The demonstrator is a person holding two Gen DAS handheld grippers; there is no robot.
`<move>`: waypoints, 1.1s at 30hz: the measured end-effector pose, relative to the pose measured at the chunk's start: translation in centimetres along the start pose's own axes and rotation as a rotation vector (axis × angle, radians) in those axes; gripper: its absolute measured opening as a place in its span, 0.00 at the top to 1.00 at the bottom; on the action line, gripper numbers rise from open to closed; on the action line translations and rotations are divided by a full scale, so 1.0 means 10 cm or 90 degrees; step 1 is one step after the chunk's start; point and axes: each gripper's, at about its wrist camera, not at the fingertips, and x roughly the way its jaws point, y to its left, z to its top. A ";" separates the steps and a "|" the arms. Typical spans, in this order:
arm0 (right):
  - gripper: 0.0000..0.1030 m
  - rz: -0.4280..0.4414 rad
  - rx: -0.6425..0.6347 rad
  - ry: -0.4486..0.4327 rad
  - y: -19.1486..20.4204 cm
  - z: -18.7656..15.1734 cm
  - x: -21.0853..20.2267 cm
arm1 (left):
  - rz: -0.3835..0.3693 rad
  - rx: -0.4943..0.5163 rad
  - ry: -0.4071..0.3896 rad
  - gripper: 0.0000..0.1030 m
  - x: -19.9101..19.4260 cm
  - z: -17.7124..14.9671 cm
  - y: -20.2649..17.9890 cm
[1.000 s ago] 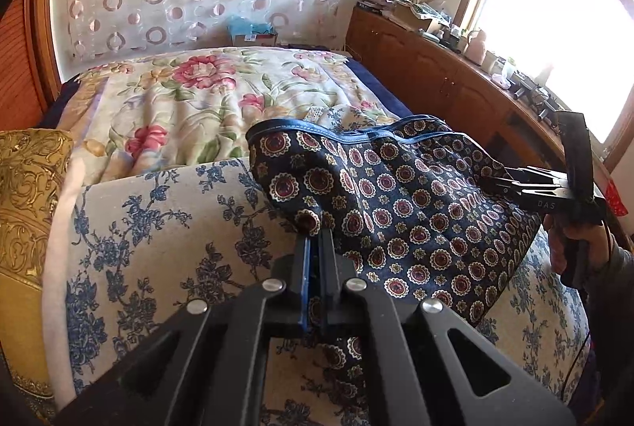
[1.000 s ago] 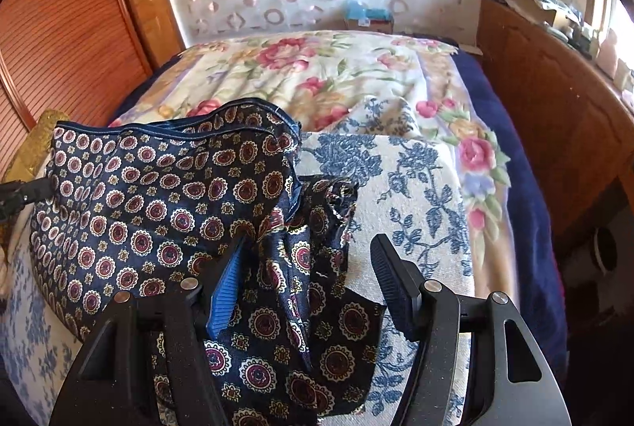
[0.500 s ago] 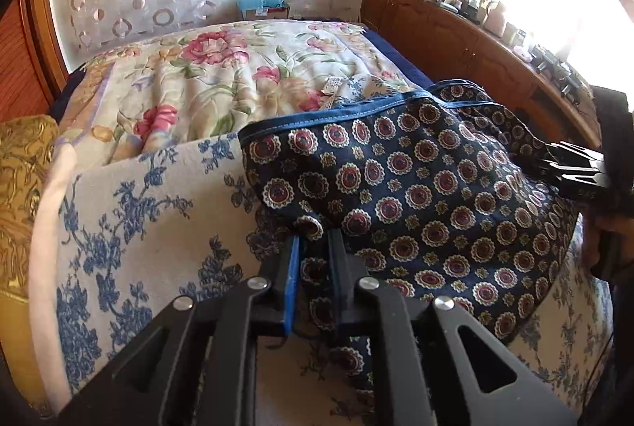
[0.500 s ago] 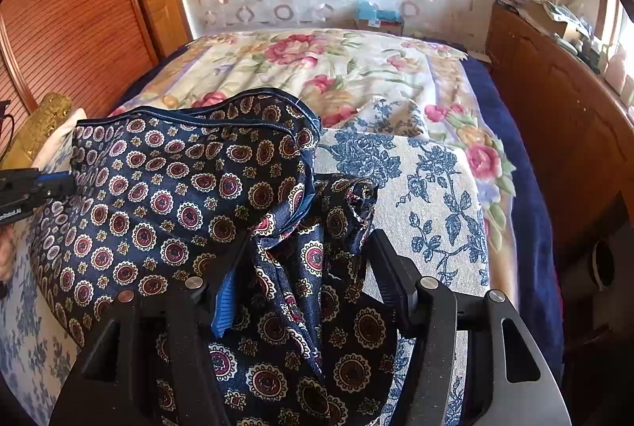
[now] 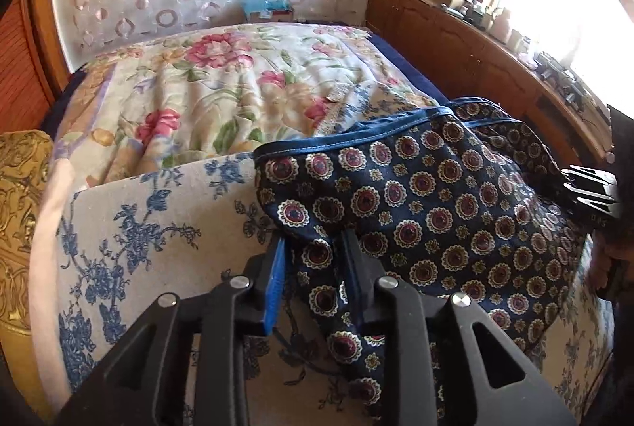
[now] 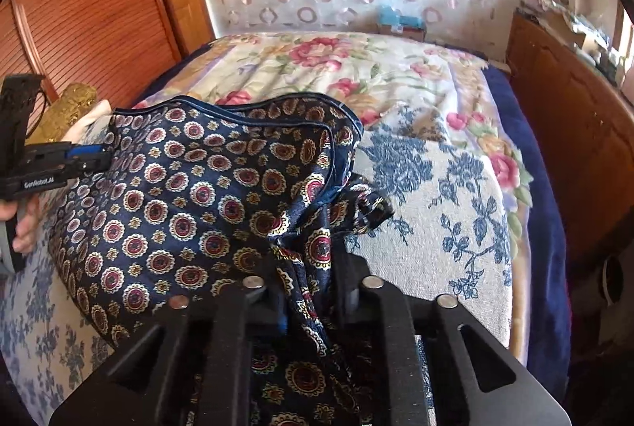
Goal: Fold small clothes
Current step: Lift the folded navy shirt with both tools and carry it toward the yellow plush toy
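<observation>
A navy garment (image 5: 436,208) with red-and-cream medallions and a blue waistband lies spread on the bed between my two grippers. My left gripper (image 5: 314,237) is at its left corner. Its jaws are opening, and the cloth hangs loosely between them, clear of the blue pad (image 5: 277,267). In the right wrist view the same garment (image 6: 190,196) runs leftward to the left gripper (image 6: 91,156), held by a hand. My right gripper (image 6: 311,267) is closing on a bunched fold at the garment's right side, and the fold hides its fingertips. From the left wrist view the right gripper (image 5: 570,184) shows at the far right edge.
The garment rests on a cream sheet with blue flowers (image 5: 138,228) over a rose-patterned blanket (image 5: 218,89). A gold cushion (image 5: 20,208) is at the left. A wooden cabinet (image 5: 475,61) with clutter runs along the window side, and a slatted wooden door (image 6: 79,10) stands opposite.
The left jaws, shut on the garment corner a second ago, have parted and the gripper has dropped a little. The right jaws, wide before, have closed onto the bunched fold.
</observation>
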 end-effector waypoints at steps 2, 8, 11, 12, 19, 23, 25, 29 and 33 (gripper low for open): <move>0.91 -0.006 -0.005 -0.009 0.03 0.00 -0.04 | -0.016 -0.001 0.007 0.89 -0.02 -0.01 -0.01; 0.93 -0.021 -0.021 -0.070 0.19 0.04 -0.32 | -0.032 0.007 -0.054 0.98 -0.37 -0.08 -0.14; 0.93 -0.025 -0.038 -0.102 0.33 0.10 -0.50 | -0.048 0.005 -0.104 0.98 -0.74 -0.10 -0.19; 0.93 -0.025 -0.044 -0.113 0.38 0.13 -0.57 | -0.052 0.005 -0.118 0.98 -0.86 -0.11 -0.20; 0.93 -0.006 -0.106 -0.184 0.94 0.39 -0.92 | -0.045 0.008 -0.208 0.98 -1.68 -0.21 -0.08; 0.93 0.017 -0.154 -0.215 1.36 0.61 -0.97 | -0.017 0.000 -0.247 0.98 -2.12 -0.36 0.15; 0.93 0.036 -0.174 -0.225 1.57 0.73 -0.96 | 0.001 -0.012 -0.264 0.98 -2.31 -0.46 0.31; 0.93 0.071 -0.221 -0.241 2.03 0.98 -0.89 | 0.057 -0.049 -0.295 0.98 -2.66 -0.73 0.70; 0.93 0.112 -0.273 -0.245 2.54 1.28 -0.69 | 0.101 -0.089 -0.315 0.98 -2.86 -1.03 1.03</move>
